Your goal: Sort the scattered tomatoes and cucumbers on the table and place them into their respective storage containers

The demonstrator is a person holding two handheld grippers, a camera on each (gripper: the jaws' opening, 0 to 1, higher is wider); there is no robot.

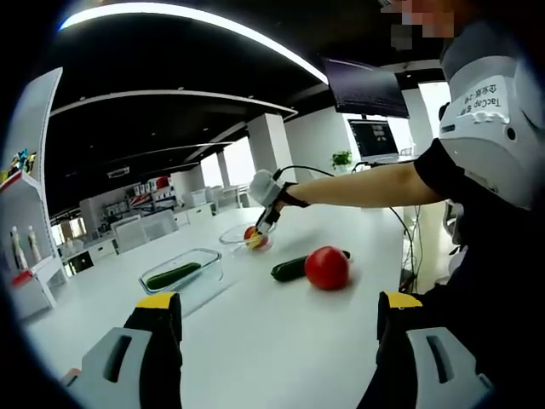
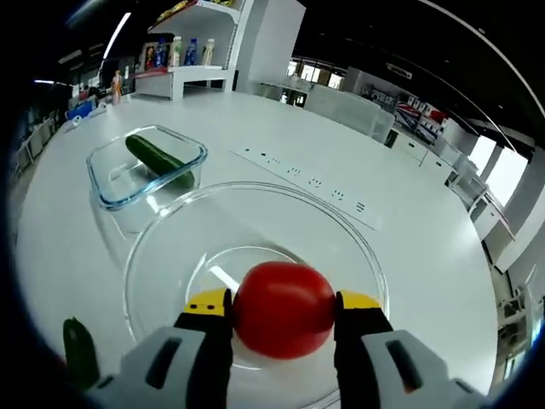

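My right gripper (image 2: 283, 303) is shut on a red tomato (image 2: 283, 308), held just over the round glass bowl (image 2: 170, 239). From the left gripper view, that same gripper (image 1: 266, 223) reaches into the bowl (image 1: 232, 234) at the far side of the table. A rectangular glass container (image 2: 115, 162) holds one cucumber (image 2: 160, 162); the container (image 1: 209, 271) and its cucumber (image 1: 173, 275) lie left of centre. A loose tomato (image 1: 327, 267) and a loose cucumber (image 1: 289, 268) lie together on the white table (image 1: 281, 341). My left gripper (image 1: 281, 307) is open, above the near table.
A loose cucumber's end (image 2: 79, 351) lies at the lower left beside the bowl. A strip of power sockets (image 2: 306, 181) is set into the table beyond the bowl. A person (image 1: 494, 170) stands at the right edge of the table. Shelves (image 2: 183, 51) stand far behind.
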